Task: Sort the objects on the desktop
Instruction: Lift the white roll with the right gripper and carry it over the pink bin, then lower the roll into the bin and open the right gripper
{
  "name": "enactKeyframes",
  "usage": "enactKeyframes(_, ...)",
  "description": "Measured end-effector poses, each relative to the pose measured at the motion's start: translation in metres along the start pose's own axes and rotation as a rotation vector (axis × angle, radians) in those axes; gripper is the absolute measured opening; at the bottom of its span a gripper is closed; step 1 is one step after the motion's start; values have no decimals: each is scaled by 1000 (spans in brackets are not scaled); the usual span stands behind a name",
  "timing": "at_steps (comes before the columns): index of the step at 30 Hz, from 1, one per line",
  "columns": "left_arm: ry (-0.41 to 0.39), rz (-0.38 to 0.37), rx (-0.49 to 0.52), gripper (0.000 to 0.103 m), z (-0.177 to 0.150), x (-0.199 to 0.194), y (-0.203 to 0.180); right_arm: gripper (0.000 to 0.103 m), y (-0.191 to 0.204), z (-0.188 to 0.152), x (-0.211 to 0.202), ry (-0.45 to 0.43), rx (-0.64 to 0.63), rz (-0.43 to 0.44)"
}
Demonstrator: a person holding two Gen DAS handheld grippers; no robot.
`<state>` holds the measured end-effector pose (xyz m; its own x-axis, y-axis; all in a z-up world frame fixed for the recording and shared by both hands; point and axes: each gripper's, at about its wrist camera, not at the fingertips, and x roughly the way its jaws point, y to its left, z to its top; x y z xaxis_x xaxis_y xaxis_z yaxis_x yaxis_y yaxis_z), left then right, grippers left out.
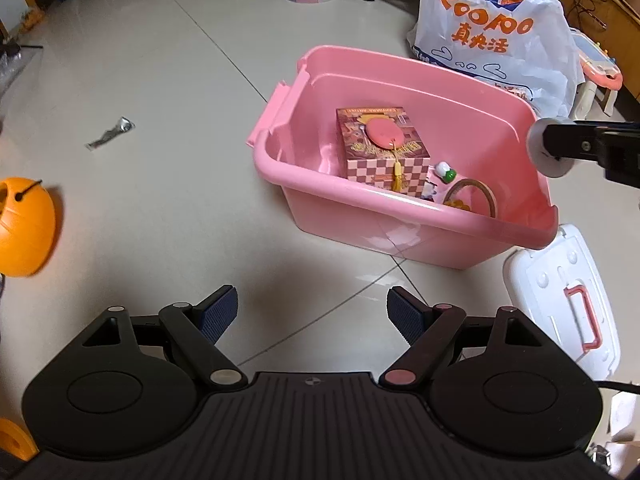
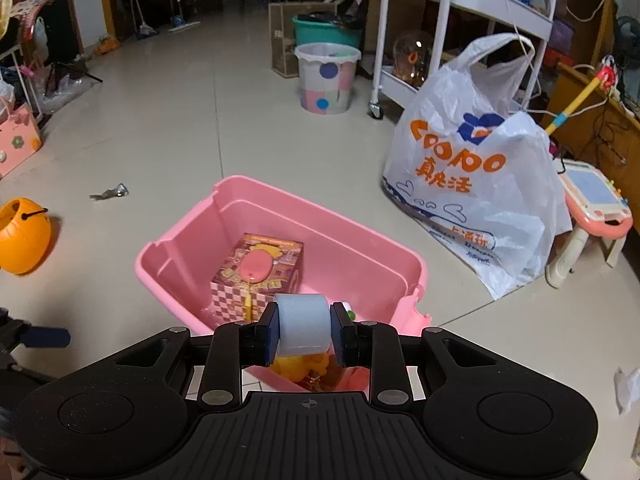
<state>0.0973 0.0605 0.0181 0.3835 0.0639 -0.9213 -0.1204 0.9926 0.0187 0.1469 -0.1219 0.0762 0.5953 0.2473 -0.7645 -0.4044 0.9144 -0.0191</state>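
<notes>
A pink plastic bin (image 1: pixel 400 208) (image 2: pixel 176 252) stands on the tiled floor. In it lie a checkered box (image 1: pixel 384 148) (image 2: pixel 256 276) with a pink oval tag, a small white and green toy (image 1: pixel 445 171) and a yellow toy under a brown ring (image 1: pixel 472 198). My right gripper (image 2: pixel 305 328) is shut on a pale blue tape roll (image 2: pixel 304 326) and holds it over the bin's near edge; it also shows in the left wrist view (image 1: pixel 548 152). My left gripper (image 1: pixel 312 312) is open and empty, above the floor in front of the bin.
An orange pumpkin bucket (image 1: pixel 24 228) (image 2: pixel 24 236) sits at the left. A white lid (image 1: pixel 560 300) lies right of the bin. A white shopping bag (image 2: pixel 472 168), a spotted bin (image 2: pixel 328 80), a white rack (image 2: pixel 440 32) and a foil scrap (image 1: pixel 112 132) are around.
</notes>
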Motion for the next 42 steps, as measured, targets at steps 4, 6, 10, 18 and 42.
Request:
enactKeyframes(4,8,4,-17,84,2,6,0,24,-4,5,12,11,15,-2)
enactKeyframes(6,11,3,-22,84,3,8,-1,24,-4,7,19,20,9,-3)
enactKeyframes(10,25,-15,-23,84,4,14,-3,24,-5,10,33,36,8,-2)
enactKeyframes(18,49,-15,-43,84,3,24,-4,24,-5,15,56,62,2,-1)
enactKeyframes(42,79,4,-50,84,-1,44,-5,24,-7,18,120,141,34,8)
